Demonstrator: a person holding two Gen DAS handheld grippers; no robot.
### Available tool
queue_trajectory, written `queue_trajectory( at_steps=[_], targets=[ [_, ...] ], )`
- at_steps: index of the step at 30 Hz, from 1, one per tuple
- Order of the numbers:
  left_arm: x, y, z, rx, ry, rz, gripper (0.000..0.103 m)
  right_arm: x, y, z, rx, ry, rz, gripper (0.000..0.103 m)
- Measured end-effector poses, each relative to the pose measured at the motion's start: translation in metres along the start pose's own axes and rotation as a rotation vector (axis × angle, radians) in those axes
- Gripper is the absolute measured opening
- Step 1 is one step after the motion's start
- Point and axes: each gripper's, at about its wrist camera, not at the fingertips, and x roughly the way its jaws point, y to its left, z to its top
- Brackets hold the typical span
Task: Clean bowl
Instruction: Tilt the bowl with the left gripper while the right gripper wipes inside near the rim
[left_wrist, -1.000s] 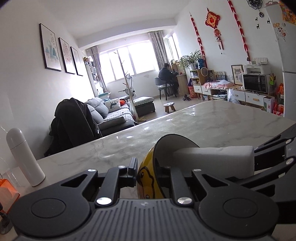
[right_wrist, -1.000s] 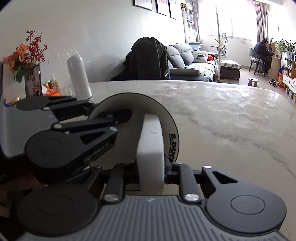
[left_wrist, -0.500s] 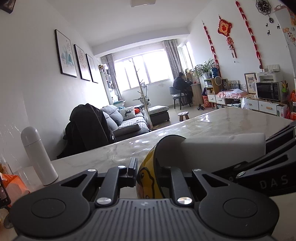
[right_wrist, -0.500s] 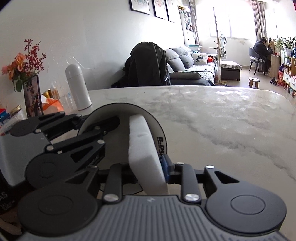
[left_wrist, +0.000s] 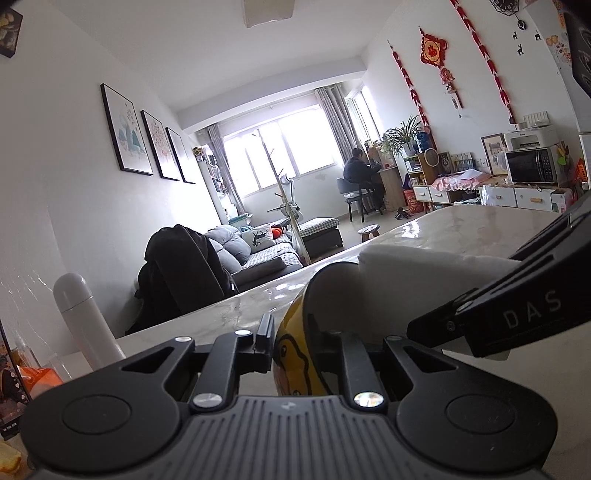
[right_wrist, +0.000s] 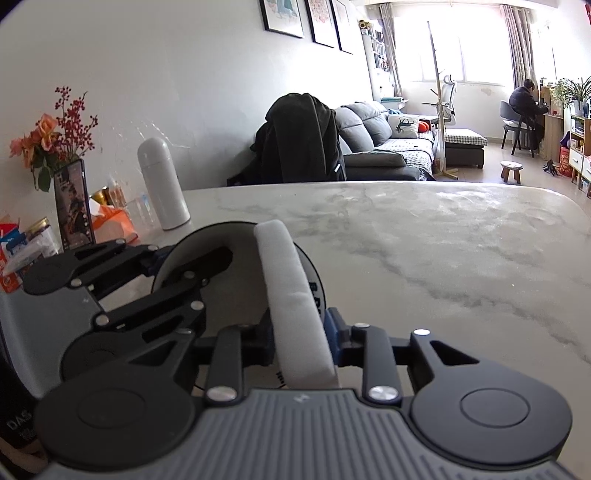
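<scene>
Marble-patterned bench is seen filling the right half of the right wrist view, with a living room behind it: a grey sofa, a dark coat draped in front of it, and a person seated at a desk at the far upper right. A white flask is stood upright on the bench at the left, near the wall.

Left hand-held gripper is held low and roughly level, and is closed narrowly on the rim of the bowl. The bowl is tipped on edge at lower centre of the left wrist view, its yellow duck-printed outside turned to the left of the frame and its opening to the right.

Right hand-held gripper is clamped on a white sponge, which is stood on its narrow edge and leaned toward the upper left of the frame. The sponge end is pushed into the bowl's pale interior. In the left wrist view the sponge is seen entering the bowl mouth from the right, with the right gripper's black linkage below it at the right edge. Contact with the inner wall cannot be confirmed.
</scene>
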Motion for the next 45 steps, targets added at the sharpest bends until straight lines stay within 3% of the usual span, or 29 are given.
queue_trajectory(
  at_steps=[9,33,45],
  targets=[
    [-0.012,0.000,-0.007,0.030,0.007,0.006,0.016,-0.008,0.006,-0.003,-0.023,0.016,0.016,0.025],
    [-0.037,0.006,-0.012,0.020,0.040,0.010,0.019,-0.010,0.034,-0.021,-0.085,0.133,0.020,0.025],
    [-0.036,0.004,-0.008,0.028,0.040,0.009,0.019,-0.019,0.030,-0.015,-0.094,0.079,-0.038,0.025]
  ],
)
